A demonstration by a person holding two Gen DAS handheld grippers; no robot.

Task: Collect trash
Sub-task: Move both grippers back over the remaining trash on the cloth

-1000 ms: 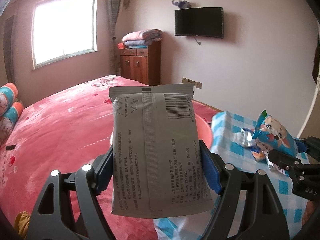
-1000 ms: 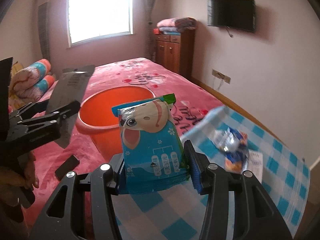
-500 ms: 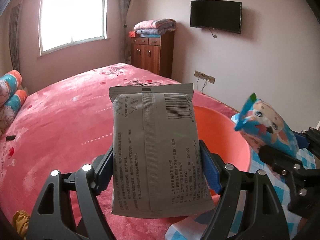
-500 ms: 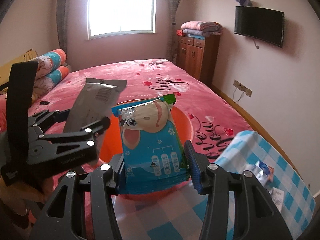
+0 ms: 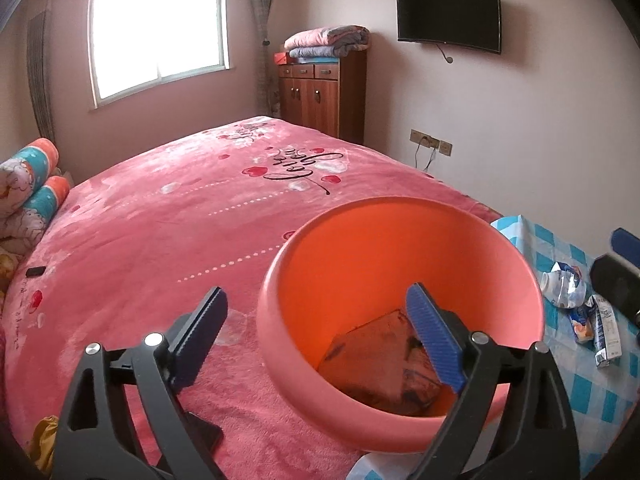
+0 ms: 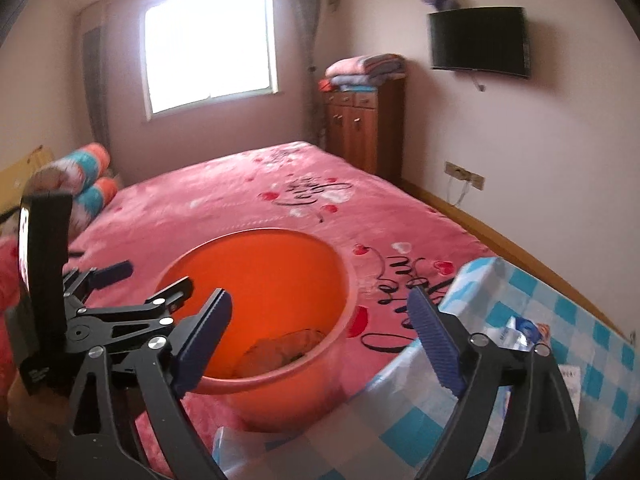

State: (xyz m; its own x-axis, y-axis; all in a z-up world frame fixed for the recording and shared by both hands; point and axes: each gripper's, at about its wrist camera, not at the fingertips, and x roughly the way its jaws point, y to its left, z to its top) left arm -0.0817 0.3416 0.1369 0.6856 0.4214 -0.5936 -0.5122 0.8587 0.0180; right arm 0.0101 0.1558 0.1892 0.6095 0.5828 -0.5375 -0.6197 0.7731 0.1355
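The trash already dropped lies at the bottom of the orange bucket [image 5: 400, 240], a dark crumpled packet [image 5: 384, 364] low against the near wall. The rest waits on the blue checked cloth [image 5: 580, 392] at the bed's right edge: a crushed plastic bottle [image 5: 562, 286] and a small carton [image 5: 606, 326] just beside it.

Your left gripper [image 5: 316, 336] has its jaws opening, with nothing between them; one finger hangs inside the bucket's mouth, the other outside over the pink bedspread [image 5: 160, 220]. Pull it back carelessly and that inner finger could catch the rim, and the bucket, which sits on soft bedding, could tip and spill.

Your right gripper [image 6: 320, 340] also has its jaws opening and carries nothing, hovering over the bucket's near rim and the cloth's left edge. The two grippers sit close together, so swinging the right one toward the bottle risks knocking them. The cloth looks loose; a dragging fingertip could bunch it and roll the bottle off the bed's edge.
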